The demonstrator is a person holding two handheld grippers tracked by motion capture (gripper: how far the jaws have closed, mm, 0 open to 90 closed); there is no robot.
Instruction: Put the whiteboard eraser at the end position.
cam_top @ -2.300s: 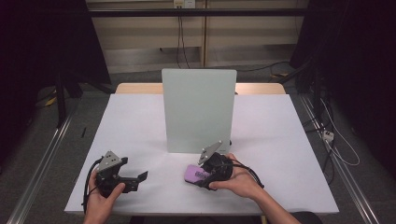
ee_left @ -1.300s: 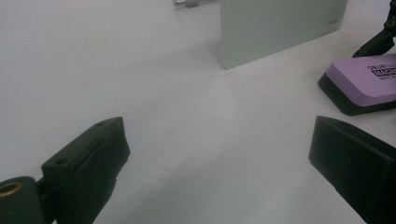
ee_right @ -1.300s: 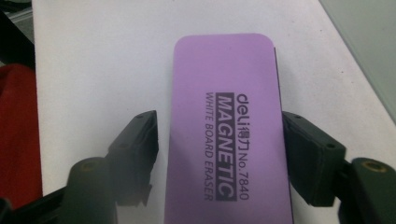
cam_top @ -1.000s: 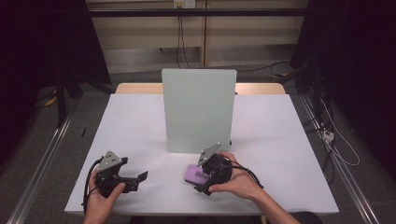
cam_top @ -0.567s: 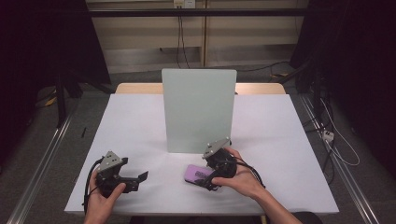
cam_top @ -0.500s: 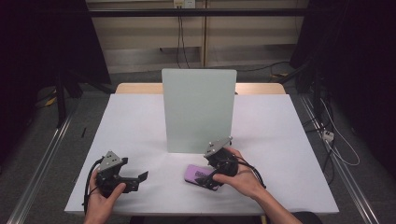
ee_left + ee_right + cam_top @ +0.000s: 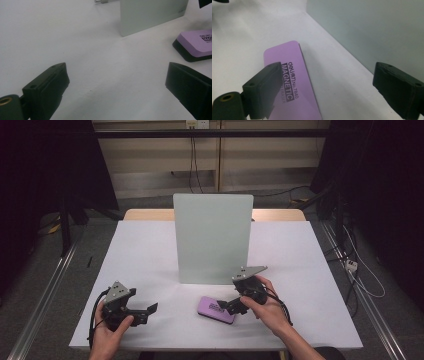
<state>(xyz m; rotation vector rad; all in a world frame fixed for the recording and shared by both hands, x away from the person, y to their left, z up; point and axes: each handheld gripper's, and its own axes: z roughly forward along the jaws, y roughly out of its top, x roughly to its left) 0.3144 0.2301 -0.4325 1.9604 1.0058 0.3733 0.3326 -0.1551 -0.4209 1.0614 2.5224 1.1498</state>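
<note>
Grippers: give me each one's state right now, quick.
Left gripper: jaws open, nothing between them.
Right gripper: jaws open and just been opening, holding nothing; the purple eraser lies on the table beneath.

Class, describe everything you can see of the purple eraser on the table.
The eraser is a flat block with rounded corners: a pale purple top over a black base layer. Black print on top reads "MAGNETIC" with a brand name and number. It lies flat on the white table, in front of the upright grey board. The right gripper hangs open above it, one jaw over its top; nothing grips it.
</note>
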